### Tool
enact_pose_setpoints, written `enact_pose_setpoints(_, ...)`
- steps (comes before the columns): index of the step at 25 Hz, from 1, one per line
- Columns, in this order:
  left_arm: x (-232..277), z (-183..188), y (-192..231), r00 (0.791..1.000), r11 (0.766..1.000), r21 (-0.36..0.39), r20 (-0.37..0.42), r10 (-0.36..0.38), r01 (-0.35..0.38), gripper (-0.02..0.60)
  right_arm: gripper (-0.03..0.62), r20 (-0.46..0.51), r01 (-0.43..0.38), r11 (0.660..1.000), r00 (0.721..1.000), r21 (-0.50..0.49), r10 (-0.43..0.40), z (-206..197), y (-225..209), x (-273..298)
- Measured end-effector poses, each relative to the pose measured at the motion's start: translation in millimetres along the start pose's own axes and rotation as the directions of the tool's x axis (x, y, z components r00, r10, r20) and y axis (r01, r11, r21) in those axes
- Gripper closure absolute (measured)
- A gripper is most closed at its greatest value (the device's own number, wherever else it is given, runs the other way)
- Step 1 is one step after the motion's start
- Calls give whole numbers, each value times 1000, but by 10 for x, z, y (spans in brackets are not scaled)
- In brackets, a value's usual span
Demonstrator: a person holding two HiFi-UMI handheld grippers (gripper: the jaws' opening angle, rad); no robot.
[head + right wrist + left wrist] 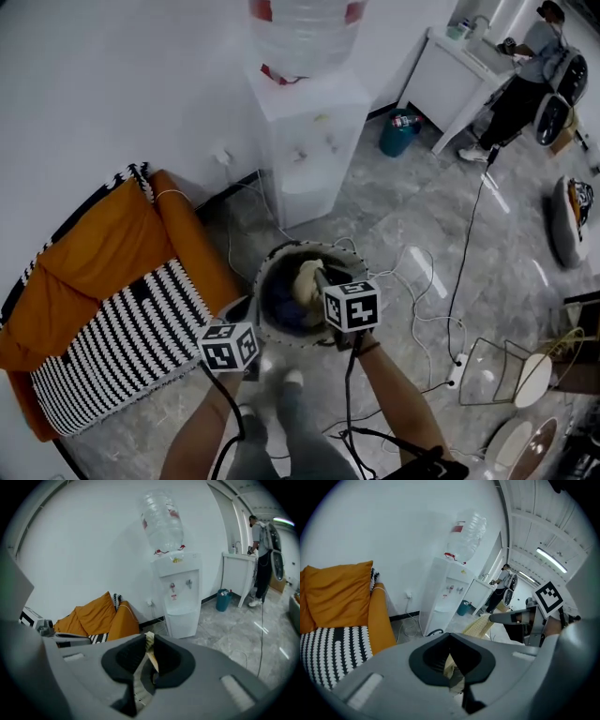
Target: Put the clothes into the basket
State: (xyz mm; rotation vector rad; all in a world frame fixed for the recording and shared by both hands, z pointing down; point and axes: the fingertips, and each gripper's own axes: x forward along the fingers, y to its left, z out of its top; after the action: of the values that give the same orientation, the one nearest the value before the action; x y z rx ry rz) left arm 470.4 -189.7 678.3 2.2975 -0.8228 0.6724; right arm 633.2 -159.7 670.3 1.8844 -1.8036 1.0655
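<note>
Marble floor (422, 202), garment (305, 281) upright in basket (260, 292)

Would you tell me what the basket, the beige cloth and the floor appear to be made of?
Basket: probably woven rope or fibre, matte; its pale rim looks braided. Cloth: soft beige fabric, matte, crumpled into folds. Floor: polished stone or tile, likely marble-look; grey veining and glossy light reflections.

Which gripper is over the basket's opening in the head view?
The right gripper: its cube sits over the basket opening, while the left gripper's cube is outside the rim, toward the sofa. Both grip the beige cloth.
</note>
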Motion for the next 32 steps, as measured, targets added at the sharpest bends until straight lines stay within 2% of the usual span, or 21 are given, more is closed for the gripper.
enact_pose_setpoints(5,55,-346,122,998,998,-51,-49,32,-34,586,531,-53,7,999,999,36,-5,-377,-22,266)
enact_pose_setpoints(7,82,-360,175,998,998,-53,-50,39,-42,586,520,-59,24,999,998,32,-22,-446,-60,350)
enact_pose_setpoints(10,84,-375,223,997,998,-41,-55,49,-51,586,450,-54,37,999,998,39,-35,-486,-100,396)
enact_pose_setpoints(11,73,-381,232,997,998,-39,-59,51,-54,586,445,-56,42,998,998,46,-40,-496,-114,392)
enact_pose_setpoints(15,1,-370,238,996,998,-40,-68,53,-56,586,445,-61,69,994,996,81,-64,-515,-190,311)
enact_pose_setpoints(24,-145,-277,113,997,1000,-30,-77,7,-9,586,447,-26,125,981,992,150,-122,-547,-209,-103)
enact_pose_setpoints(27,-266,-158,19,998,1000,8,-66,-24,25,586,476,-4,173,968,984,183,-176,-587,-267,-420)
enact_pose_setpoints(28,-324,-114,-5,998,999,24,-62,-31,33,586,538,1,192,963,981,186,-196,-599,-287,-548)
enact_pose_setpoints(32,-542,195,-141,997,991,113,-25,-72,74,586,572,56,279,938,954,206,-296,-528,-385,-1095)
